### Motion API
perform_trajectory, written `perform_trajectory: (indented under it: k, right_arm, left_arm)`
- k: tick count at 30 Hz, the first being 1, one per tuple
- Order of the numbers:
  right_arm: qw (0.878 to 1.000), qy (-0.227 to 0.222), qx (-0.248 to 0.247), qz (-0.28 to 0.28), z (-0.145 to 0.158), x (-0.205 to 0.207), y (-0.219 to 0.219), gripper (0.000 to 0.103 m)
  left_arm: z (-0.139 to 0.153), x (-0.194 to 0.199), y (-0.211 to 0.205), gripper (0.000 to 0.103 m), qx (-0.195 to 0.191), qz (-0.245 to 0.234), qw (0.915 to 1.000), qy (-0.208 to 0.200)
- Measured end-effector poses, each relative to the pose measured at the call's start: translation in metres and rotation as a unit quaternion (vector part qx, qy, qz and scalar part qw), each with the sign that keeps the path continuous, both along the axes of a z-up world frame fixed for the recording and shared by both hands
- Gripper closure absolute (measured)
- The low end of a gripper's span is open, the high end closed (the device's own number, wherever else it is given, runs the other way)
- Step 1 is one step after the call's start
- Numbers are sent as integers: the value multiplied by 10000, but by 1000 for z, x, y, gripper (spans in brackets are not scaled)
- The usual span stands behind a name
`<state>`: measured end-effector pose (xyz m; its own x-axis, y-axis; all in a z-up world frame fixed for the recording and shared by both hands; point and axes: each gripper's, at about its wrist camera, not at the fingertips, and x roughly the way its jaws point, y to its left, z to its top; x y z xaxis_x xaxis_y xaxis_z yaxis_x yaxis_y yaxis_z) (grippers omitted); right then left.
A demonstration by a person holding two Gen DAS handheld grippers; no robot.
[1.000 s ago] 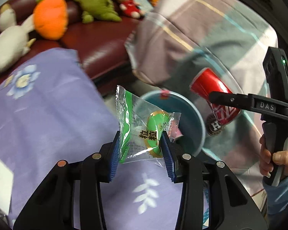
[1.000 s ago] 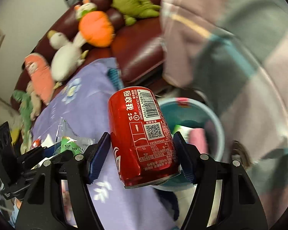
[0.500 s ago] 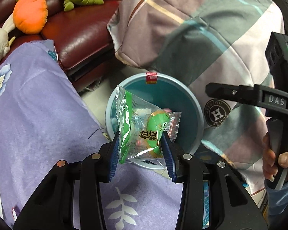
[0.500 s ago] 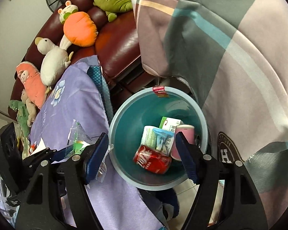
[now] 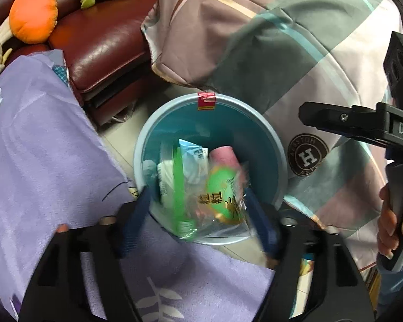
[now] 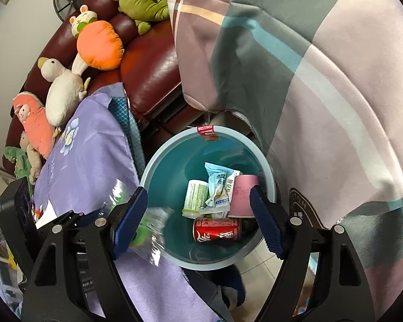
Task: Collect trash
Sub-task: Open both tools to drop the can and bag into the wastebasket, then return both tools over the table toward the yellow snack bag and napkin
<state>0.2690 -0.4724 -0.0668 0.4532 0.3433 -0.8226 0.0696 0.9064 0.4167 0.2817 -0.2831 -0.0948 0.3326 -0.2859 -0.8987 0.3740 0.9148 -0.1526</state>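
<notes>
One red can (image 6: 217, 233), one blurred wrapper (image 5: 201, 201) — perhaps four packets in bin (image 6: 158, 166).

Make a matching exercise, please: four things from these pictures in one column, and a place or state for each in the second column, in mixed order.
1. red can
2. snack packet
3. orange plush
4. left claw

a. on the sofa
b. open
c. lying in the blue bin
d. blurred, loose between the pads

Pairs: 1-c, 2-d, 3-a, 4-b

Red can (image 6: 217, 233) lies in the bin (image 6: 158, 166) (wrapper (image 6: 150, 230) blurred, perhaps falling).
</notes>
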Motion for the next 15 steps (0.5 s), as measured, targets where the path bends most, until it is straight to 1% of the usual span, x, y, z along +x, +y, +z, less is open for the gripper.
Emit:
perform_trajectory:
  k: [6, 8, 12, 15]
  right_arm:
    - [9999, 77, -98, -26, 0, 2, 4, 28]
    - [9999, 103, -123, -22, 1, 2, 7, 24]
    - [9997, 141, -209, -51, 3, 3, 14, 24]
    - [9995, 171, -262, -36, 6, 1, 21, 24]
  left_arm:
    - [0, -2, 10, 18, -6, 97, 10000, -15]
    - [1, -3, 17, 16, -33, 153, 9999, -10]
    - [6, -9, 31, 12, -63, 270, 9996, -47]
    - [10, -15, 42, 12, -120, 353, 9993, -73]
